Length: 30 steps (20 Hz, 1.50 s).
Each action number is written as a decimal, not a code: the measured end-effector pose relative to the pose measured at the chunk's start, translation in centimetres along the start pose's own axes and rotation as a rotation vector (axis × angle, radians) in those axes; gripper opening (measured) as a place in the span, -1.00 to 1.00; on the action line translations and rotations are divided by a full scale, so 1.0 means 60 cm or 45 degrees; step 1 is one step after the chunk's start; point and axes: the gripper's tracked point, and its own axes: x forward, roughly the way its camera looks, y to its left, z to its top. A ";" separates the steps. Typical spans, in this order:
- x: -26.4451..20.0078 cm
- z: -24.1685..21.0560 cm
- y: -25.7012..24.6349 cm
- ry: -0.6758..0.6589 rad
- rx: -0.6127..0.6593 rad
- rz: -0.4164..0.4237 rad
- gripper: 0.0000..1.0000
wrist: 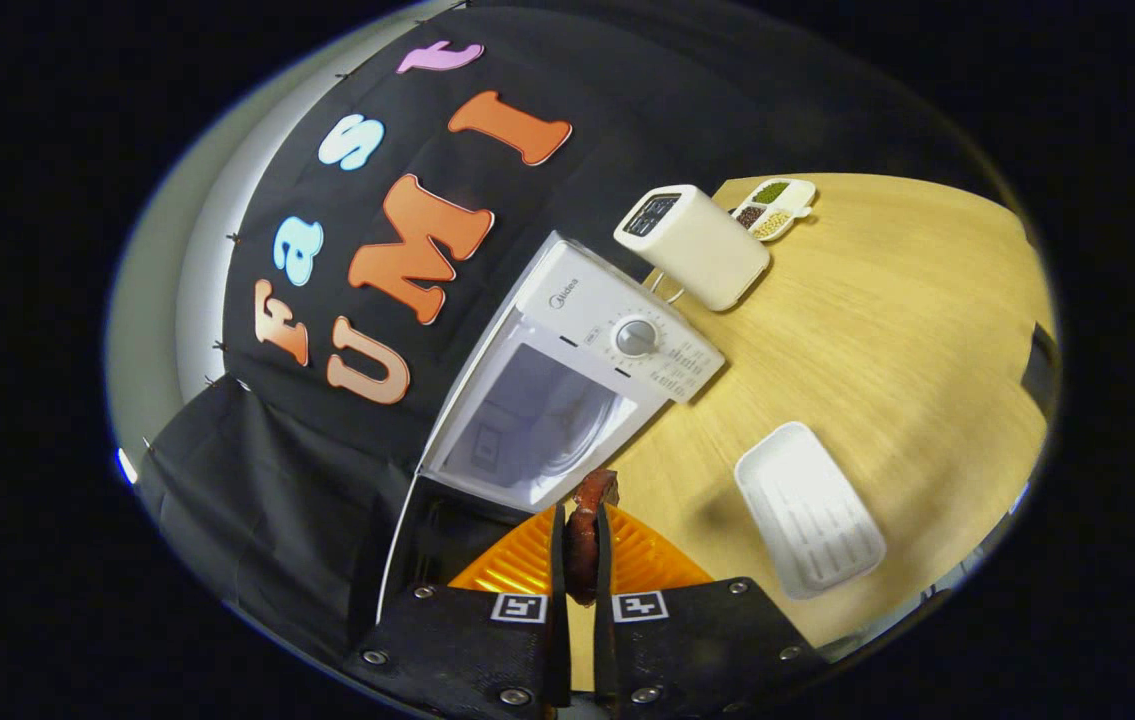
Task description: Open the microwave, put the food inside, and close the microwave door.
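My gripper (582, 530) is shut on a reddish-brown strip of food (594, 493), which sticks out past the fingertips. Just ahead of the food stands the white microwave (617, 320) with its door (432, 535) swung open beside my fingers. The lit cavity (527, 420) faces me, and a glass turntable shows inside. The food hangs right in front of the cavity's opening, outside it. The whole scene appears tilted in the gripper view.
A white ridged tray (809, 510) lies on the wooden table (887, 330) beside the fingers. Beyond the microwave stand a cream toaster (695, 246) and a small divided dish of beans (775, 208). The black booth wall (327, 480) rises behind the microwave.
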 end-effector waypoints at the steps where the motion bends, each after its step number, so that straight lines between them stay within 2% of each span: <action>1: 0.016 -0.011 0.017 -0.031 0.026 0.007 -0.82; 7: 0.121 -0.066 0.103 -0.190 0.159 0.031 -0.82; 14: 0.253 -0.058 0.146 -0.352 0.220 0.025 -0.81; 20: 0.365 -0.022 0.133 -0.442 0.249 -0.016 -0.82; 25: 0.460 -0.016 0.097 -0.448 0.290 -0.069 -0.81; 30: 0.522 -0.021 0.069 -0.443 0.364 -0.132 -0.77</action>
